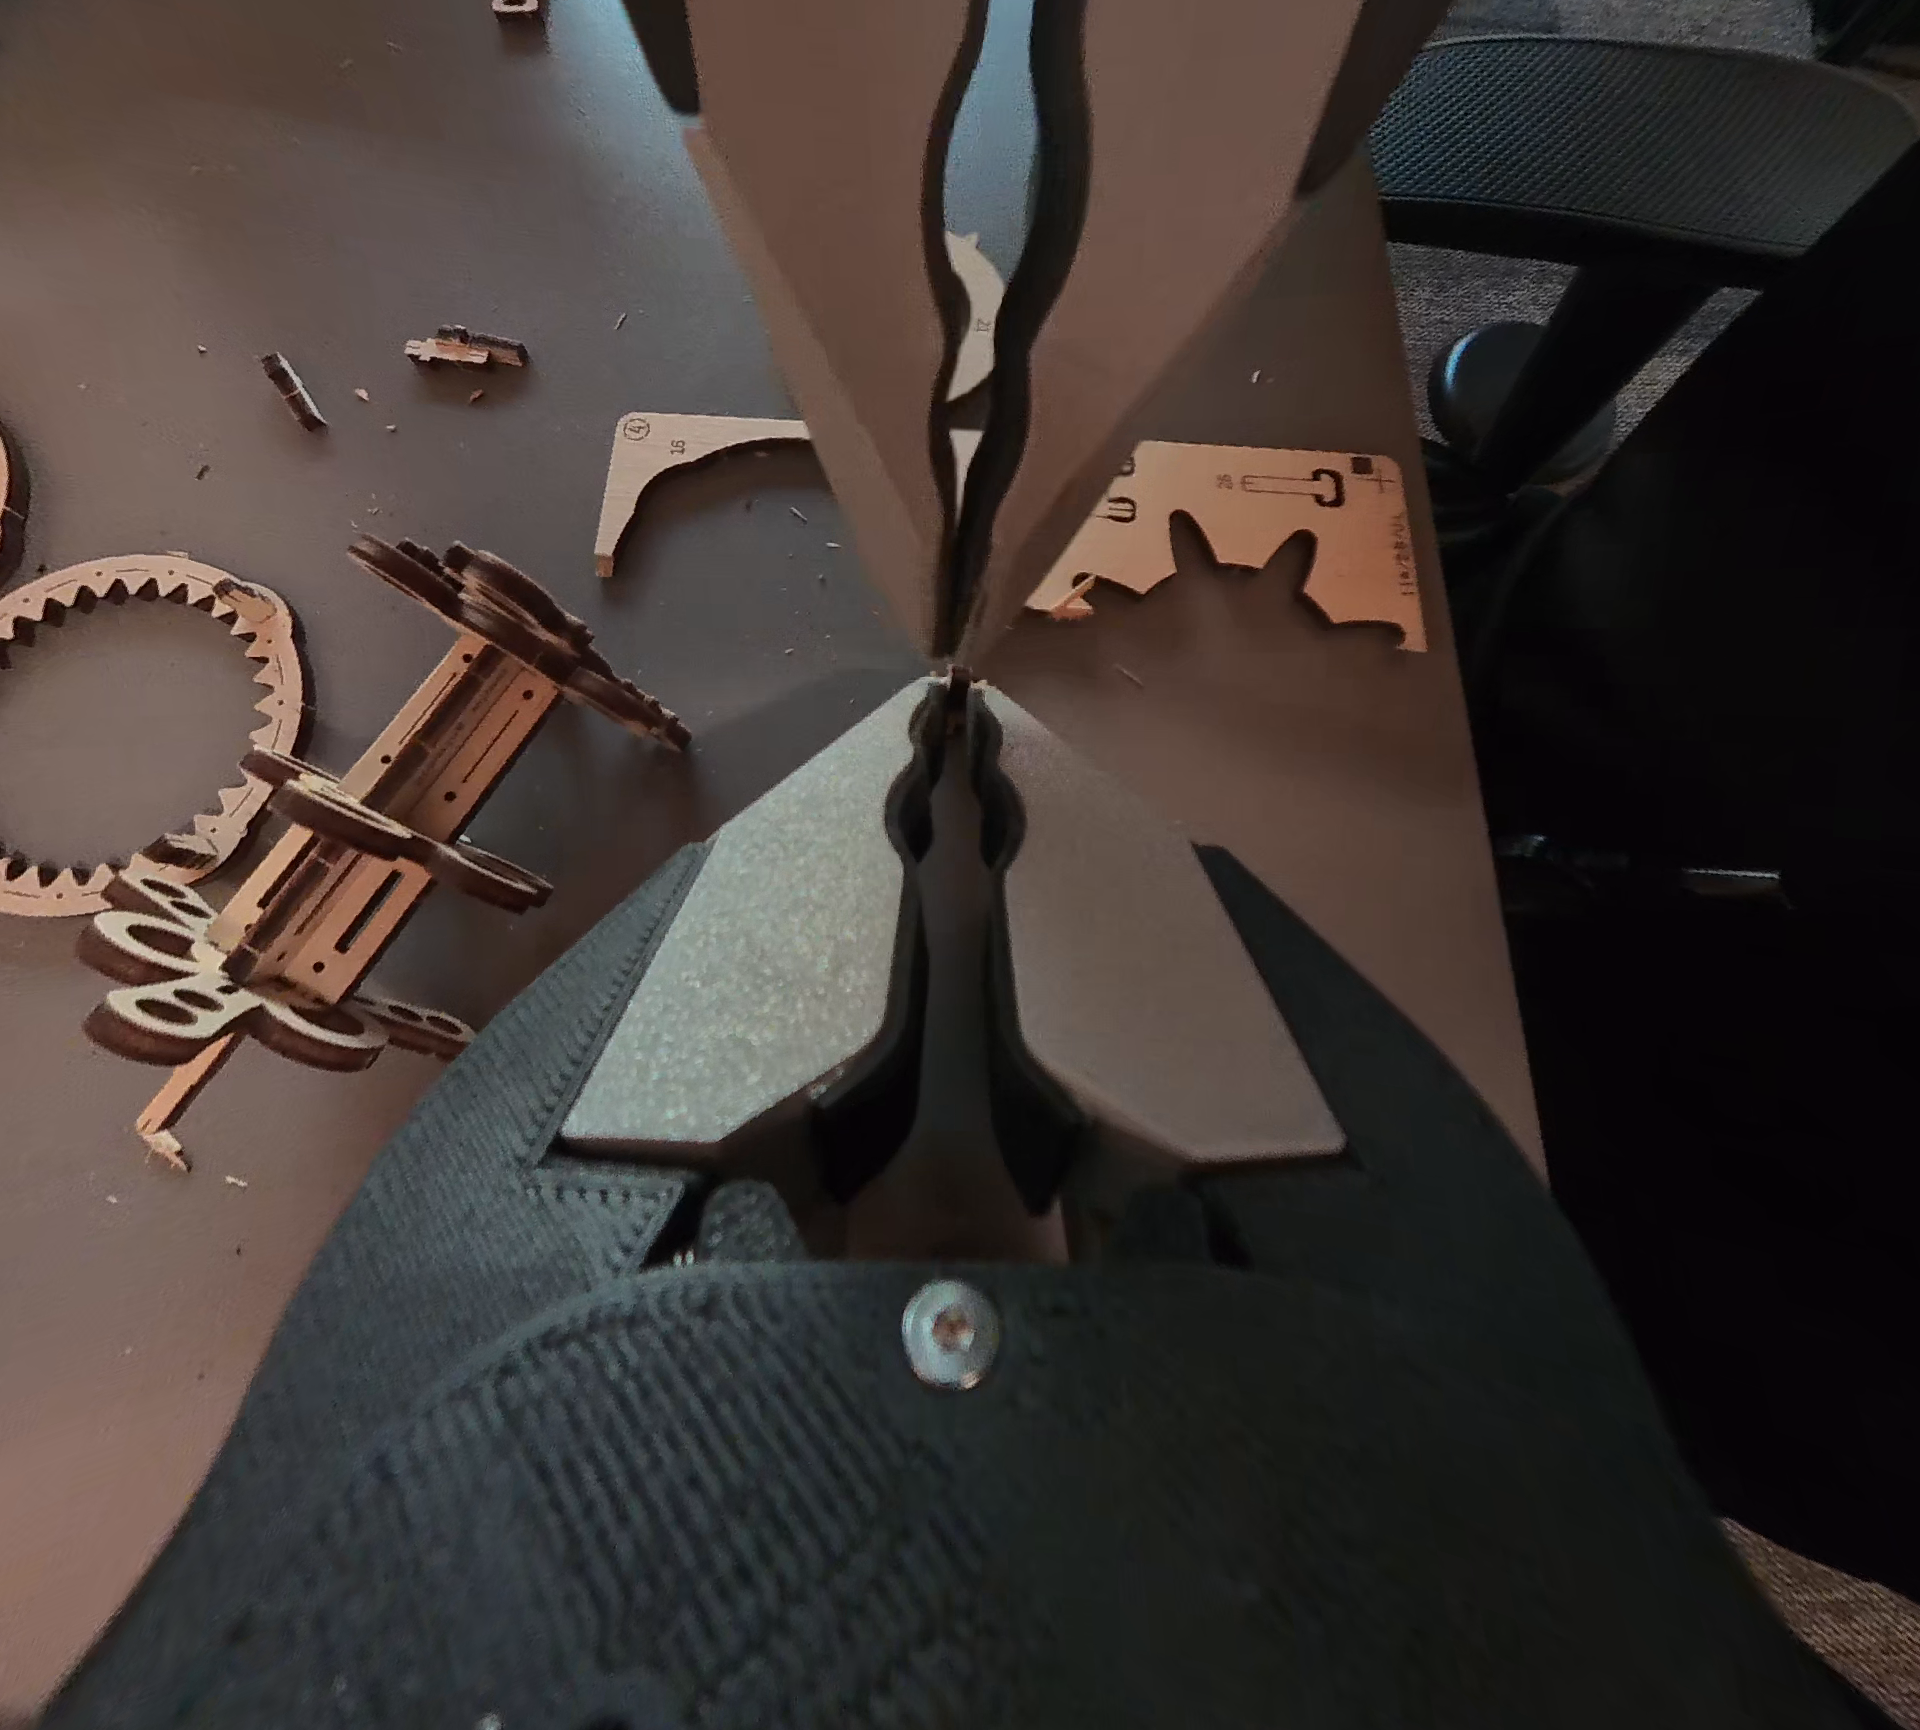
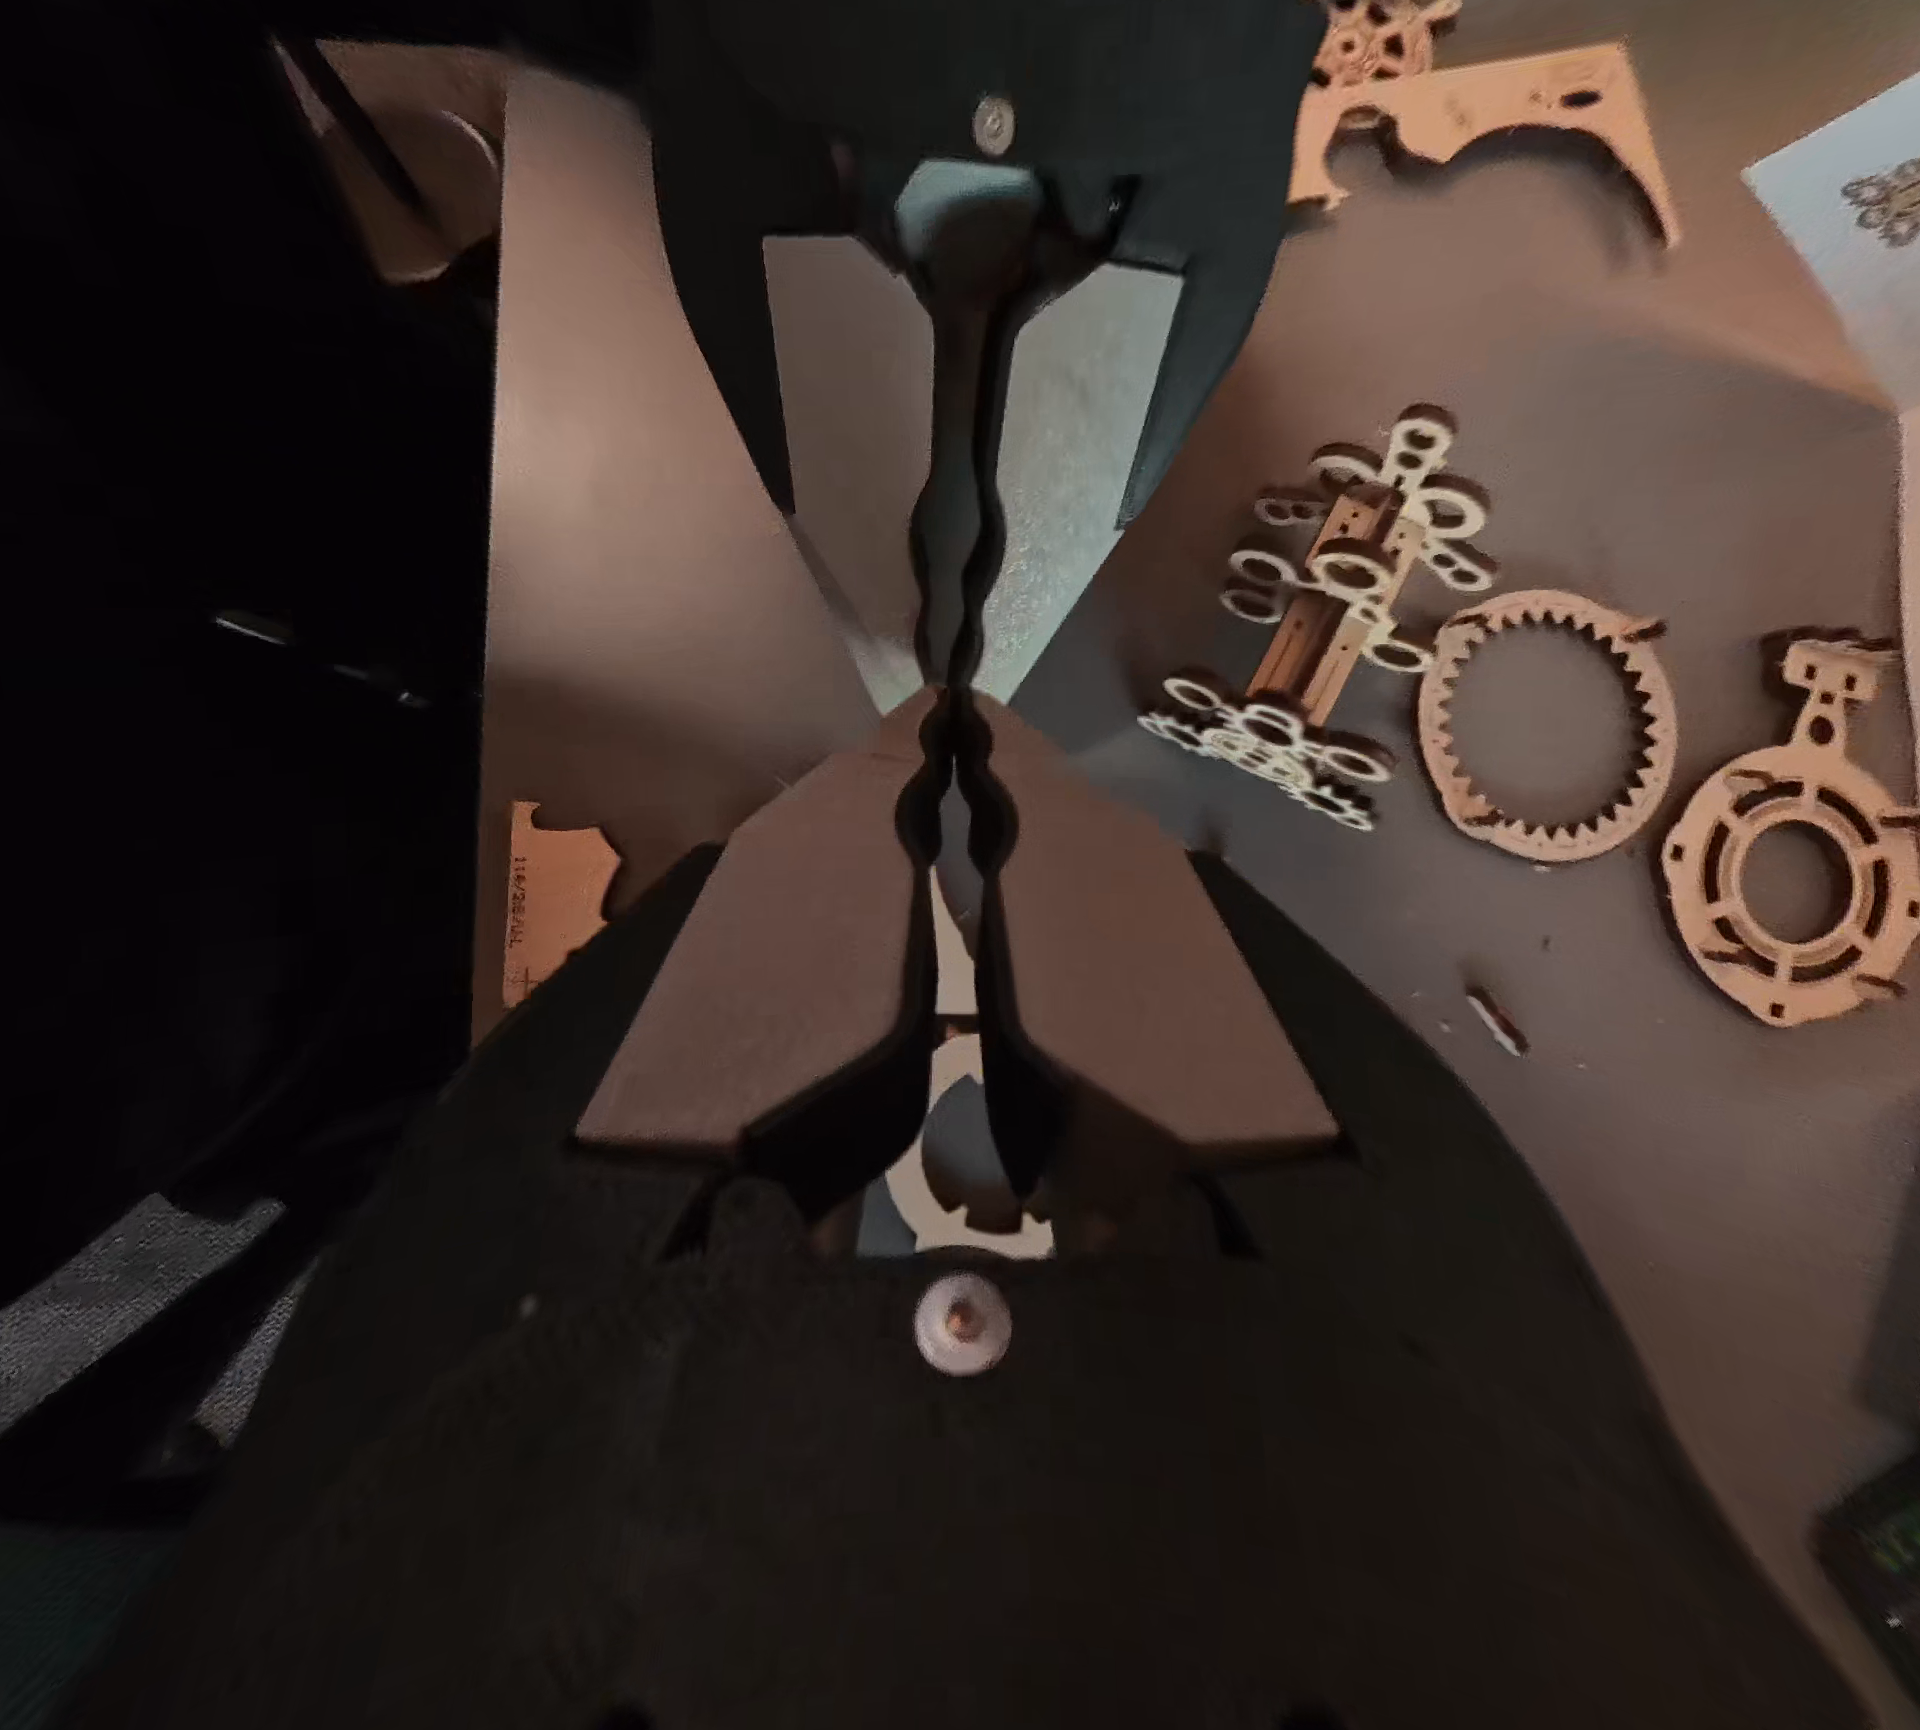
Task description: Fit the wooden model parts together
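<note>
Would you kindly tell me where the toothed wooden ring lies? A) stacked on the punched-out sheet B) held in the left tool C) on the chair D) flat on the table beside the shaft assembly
D: the toothed ring lies flat on the table, beside the shaft assembly.

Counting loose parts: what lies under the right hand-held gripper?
Under the right hand-held gripper a pale curved wooden piece shows between its fingers; the rest is covered.
</note>
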Available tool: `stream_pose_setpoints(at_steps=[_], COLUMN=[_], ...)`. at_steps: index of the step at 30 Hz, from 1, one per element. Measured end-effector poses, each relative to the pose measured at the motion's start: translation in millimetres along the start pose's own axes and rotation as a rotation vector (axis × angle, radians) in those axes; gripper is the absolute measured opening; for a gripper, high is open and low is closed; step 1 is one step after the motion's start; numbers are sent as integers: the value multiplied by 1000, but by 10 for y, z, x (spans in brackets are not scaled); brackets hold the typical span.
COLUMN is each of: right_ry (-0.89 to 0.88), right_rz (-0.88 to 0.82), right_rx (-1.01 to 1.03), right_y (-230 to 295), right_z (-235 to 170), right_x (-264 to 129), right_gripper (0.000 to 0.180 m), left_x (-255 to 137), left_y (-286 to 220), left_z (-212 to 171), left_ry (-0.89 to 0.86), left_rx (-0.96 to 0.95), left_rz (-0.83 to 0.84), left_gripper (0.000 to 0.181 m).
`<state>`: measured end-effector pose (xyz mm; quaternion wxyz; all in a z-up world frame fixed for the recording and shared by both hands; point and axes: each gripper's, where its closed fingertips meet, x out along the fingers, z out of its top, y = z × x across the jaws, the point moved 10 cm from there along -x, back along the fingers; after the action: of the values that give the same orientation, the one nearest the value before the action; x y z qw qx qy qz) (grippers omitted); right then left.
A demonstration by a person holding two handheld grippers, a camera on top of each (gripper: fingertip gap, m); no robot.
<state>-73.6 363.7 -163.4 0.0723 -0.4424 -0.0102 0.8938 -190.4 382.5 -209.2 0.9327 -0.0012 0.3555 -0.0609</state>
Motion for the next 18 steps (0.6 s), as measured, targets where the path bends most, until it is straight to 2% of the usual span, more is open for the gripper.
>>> stream_pose_setpoints(at_steps=[5, 9, 12, 14, 18], right_ry=[103, 16, 98, 140, 39], right_rz=[-1, 10, 41, -18, -12], right_rx=[5, 7, 18, 2, -4], right_y=[-6, 7, 18, -7, 19], right_z=[-94, 35, -82, -110, 48], right_x=[121, -20, 173, 131, -26], right_gripper=[0, 0, 0, 0, 0], left_x=[-4, -5, -13, -10, -9], left_y=[0, -1, 3, -3, -4], left_z=[-4, -3, -11, -8, -6], left_ry=[-1, -1, 0, -1, -1], left_rx=[-1, -1, -7, 0, 1], left_rz=[-1, 0, -7, -2, -1], left_gripper=[2, 2, 2, 2, 2])
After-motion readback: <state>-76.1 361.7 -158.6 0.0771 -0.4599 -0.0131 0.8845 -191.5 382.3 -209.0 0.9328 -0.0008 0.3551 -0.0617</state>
